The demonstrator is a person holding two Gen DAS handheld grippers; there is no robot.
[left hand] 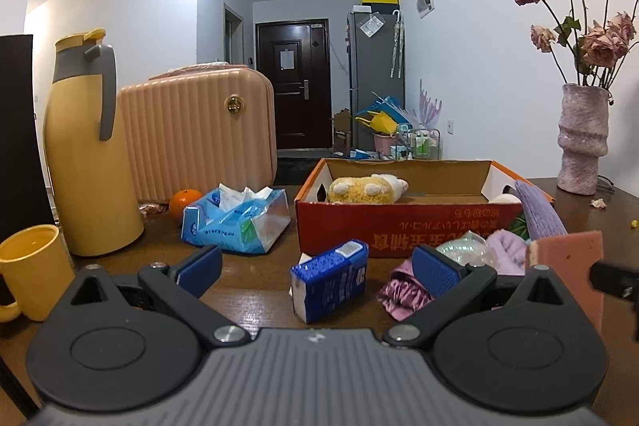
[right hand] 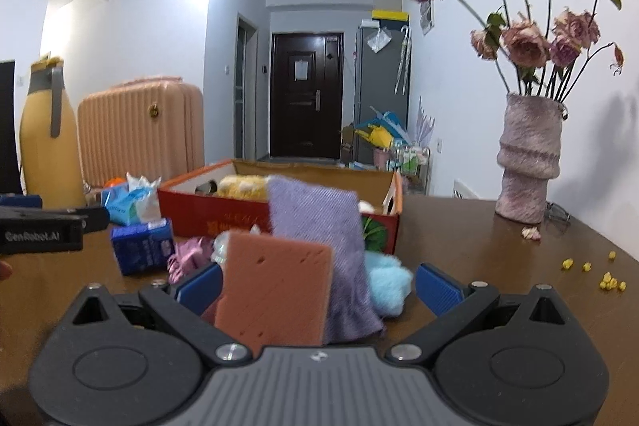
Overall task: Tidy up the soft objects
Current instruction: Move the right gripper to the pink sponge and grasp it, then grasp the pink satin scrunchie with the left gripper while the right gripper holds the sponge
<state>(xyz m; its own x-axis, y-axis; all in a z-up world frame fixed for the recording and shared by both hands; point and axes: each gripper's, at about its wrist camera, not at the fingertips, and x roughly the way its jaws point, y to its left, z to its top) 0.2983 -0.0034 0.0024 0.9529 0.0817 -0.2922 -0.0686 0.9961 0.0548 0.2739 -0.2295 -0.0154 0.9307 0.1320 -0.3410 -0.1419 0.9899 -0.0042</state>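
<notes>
One yellow plush toy (left hand: 365, 188) lies inside the open red box (left hand: 399, 226) at frame center. Both grippers, left gripper (left hand: 317, 268) and right gripper (right hand: 317, 284), stand wide, holding nothing.

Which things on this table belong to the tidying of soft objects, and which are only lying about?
For the job: cardboard box, yellow plush toy, pink sponge, purple cloth, light blue fluffy item.

Lying about: yellow thermos, yellow mug, orange, vase of dried roses, peach case.

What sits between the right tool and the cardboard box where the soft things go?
The pink sponge and purple cloth stand upright between the open right tool's fingers, blocking the view toward the box. A light blue fluffy item lies beside them.
</notes>
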